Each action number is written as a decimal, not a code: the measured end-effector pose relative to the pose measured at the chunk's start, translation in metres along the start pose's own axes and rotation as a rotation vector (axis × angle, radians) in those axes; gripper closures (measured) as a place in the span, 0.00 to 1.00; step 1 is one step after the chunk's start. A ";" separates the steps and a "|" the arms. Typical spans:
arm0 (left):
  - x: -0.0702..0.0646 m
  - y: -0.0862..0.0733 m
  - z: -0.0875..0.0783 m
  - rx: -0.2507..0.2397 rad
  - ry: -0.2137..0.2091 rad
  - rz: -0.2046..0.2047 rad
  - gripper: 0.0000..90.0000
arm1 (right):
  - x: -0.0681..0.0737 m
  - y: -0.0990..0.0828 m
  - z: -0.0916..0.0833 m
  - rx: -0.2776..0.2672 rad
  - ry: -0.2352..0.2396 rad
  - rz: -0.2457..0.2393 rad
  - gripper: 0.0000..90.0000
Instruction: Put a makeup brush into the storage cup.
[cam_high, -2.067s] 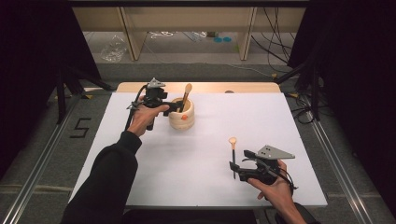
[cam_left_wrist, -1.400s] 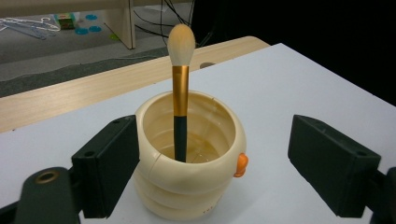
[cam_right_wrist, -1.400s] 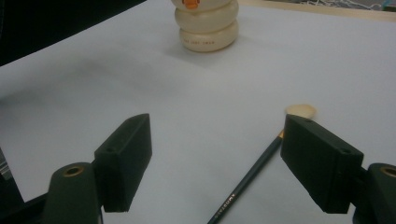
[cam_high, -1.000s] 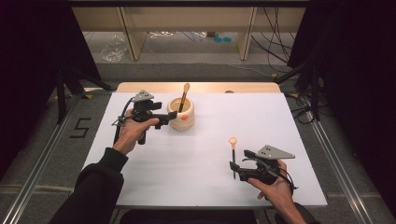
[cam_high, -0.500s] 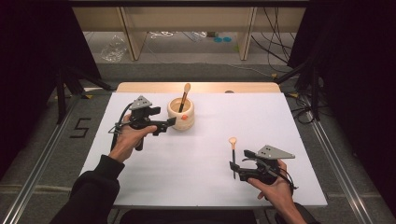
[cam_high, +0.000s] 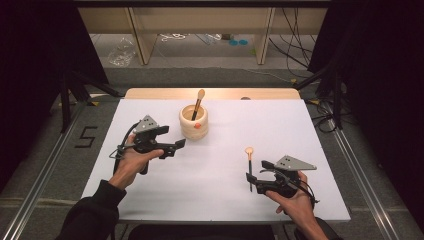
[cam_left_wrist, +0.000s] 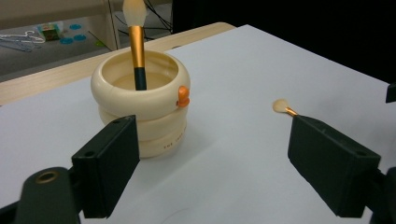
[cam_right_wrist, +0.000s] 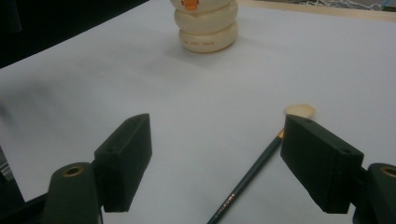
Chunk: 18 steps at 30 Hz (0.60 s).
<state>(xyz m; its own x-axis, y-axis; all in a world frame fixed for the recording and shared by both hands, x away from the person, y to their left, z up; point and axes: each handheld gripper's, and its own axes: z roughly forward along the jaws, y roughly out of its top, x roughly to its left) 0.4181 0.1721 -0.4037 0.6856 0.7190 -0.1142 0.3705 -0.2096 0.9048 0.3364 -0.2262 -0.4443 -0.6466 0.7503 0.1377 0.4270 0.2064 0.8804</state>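
Cream-coloured and ringed, the holder (cam_high: 193, 121) stands at about twelve o'clock of the table (cam_high: 150, 200), with one brush (cam_high: 198, 103) leaning upright inside it; that brush is taken as already delivered. The left gripper (cam_high: 177, 144) has been drawn back from the holder toward seven o'clock — its fingers (cam_left_wrist: 108, 163) are spread wide with nothing between them, and the holder is seen just beyond them in the left gripper view. From this a release is judged to be complete, so that one brush is stowed and one is left.

The second brush (cam_high: 249, 166) lies flat on the table at roughly five o'clock of the holder, well apart from it, its pale head pointing toward twelve o'clock. The right gripper (cam_high: 251, 181) rests by the handle end; its fingers (cam_right_wrist: 126, 158) are held wide apart and the dark handle (cam_right_wrist: 247, 179) lies between them, nearer the right-hand one — no pinch is seen, and whether the handle is touched cannot be told.

Against the earlier frames, the left gripper was up against the holder's left side and is now clear of it; the right gripper and the lying brush are unchanged in place; the brush in the holder leans as before.
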 end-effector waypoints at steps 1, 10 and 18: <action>-0.001 -0.003 -0.002 0.001 0.002 -0.007 0.18 | 0.000 0.000 0.000 0.002 0.000 0.001 0.28; -0.014 -0.025 -0.012 0.007 -0.004 0.014 0.18 | 0.002 0.001 -0.003 0.027 -0.001 0.011 0.28; -0.024 -0.037 -0.019 0.010 -0.014 0.024 0.18 | 0.001 -0.001 -0.004 0.014 0.008 0.030 0.28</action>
<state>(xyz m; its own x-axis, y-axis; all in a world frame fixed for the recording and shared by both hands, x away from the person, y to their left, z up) 0.3760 0.1751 -0.4263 0.7035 0.7039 -0.0981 0.3595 -0.2334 0.9035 0.3330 -0.2284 -0.4430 -0.6381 0.7515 0.1675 0.4550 0.1925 0.8695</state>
